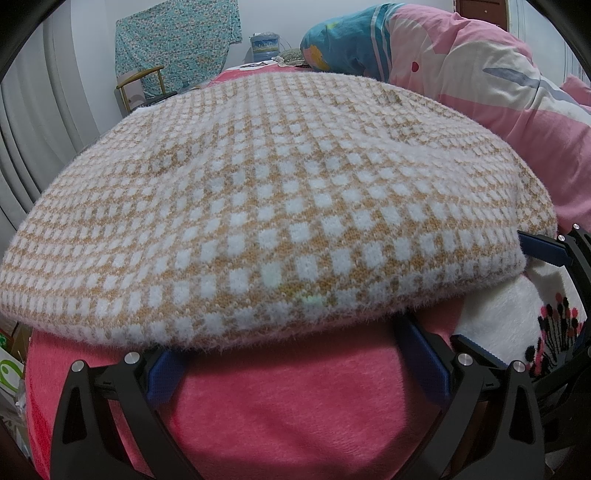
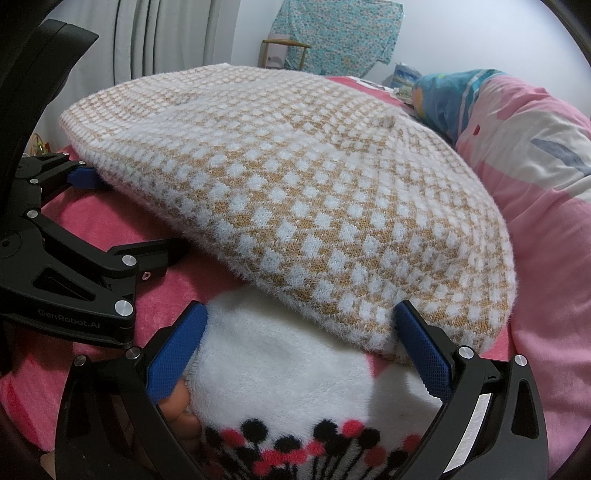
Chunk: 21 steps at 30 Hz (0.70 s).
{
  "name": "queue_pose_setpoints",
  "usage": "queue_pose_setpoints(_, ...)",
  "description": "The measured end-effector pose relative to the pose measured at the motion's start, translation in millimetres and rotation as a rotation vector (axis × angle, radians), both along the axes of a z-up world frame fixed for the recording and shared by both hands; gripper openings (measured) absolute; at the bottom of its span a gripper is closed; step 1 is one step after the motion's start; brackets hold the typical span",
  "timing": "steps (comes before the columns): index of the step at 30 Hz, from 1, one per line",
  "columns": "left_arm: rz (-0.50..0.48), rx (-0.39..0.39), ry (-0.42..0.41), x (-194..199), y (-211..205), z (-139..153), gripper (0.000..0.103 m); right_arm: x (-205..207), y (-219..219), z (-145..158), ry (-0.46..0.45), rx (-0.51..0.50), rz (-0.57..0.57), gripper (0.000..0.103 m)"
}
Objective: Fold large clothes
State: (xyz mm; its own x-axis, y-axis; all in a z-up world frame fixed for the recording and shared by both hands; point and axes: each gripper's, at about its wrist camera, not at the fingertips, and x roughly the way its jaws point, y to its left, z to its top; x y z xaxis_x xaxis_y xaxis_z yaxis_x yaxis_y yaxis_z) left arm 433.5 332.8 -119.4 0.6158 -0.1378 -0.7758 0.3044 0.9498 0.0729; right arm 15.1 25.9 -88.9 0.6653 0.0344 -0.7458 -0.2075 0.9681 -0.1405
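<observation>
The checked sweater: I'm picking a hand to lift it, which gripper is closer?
Neither clearly: left gripper and right gripper both sit open at the near edge of the checked sweater.

The place was a bedroom in a home. A bed covered with a fuzzy pink blanket (image 1: 295,398) filled most of both views, and a rumpled pink and white quilt (image 1: 491,85) with a teal patch lay heaped along its far side. A checked tan and white knit sweater (image 1: 266,206) lay spread on the bed. Behind it stood a pale wall with grey curtains (image 2: 162,33), a teal flowered cloth (image 1: 177,44) hanging on the wall, and a wooden chair (image 1: 142,86) just below it.
</observation>
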Motion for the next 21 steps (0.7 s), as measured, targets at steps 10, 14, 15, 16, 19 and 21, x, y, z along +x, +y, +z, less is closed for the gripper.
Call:
queue_pose_setpoints(10, 0.001, 0.001, 0.000, -1.2, -0.2, 0.2, 0.100, -0.6, 1.3, -0.1, 0.001, 0.002, -0.001, 0.097)
queue_pose_setpoints(14, 0.000, -0.002, -0.001, -1.2, -2.1, 0.4, 0.100, 0.7, 0.2, 0.5, 0.002, 0.003, -0.001, 0.097)
queue_pose_setpoints(15, 0.000, -0.002, -0.002, -1.1, -2.7, 0.4, 0.100, -0.3, 1.5, 0.2, 0.003, 0.003, -0.001, 0.097)
queue_pose_setpoints(16, 0.000, -0.002, -0.002, -1.0, -3.6, 0.1, 0.100, 0.0, 1.2, 0.4, 0.003, 0.003, -0.001, 0.097)
queue_pose_setpoints(19, 0.000, -0.004, -0.004, -2.6, -2.2, 0.7, 0.100, 0.7, 0.3, 0.5, 0.002, 0.002, -0.001, 0.097)
queue_pose_setpoints(21, -0.001, -0.002, -0.001, -2.8, -3.1, 1.6, 0.100, 0.5, 0.5, 0.5, 0.002, 0.004, -0.001, 0.097)
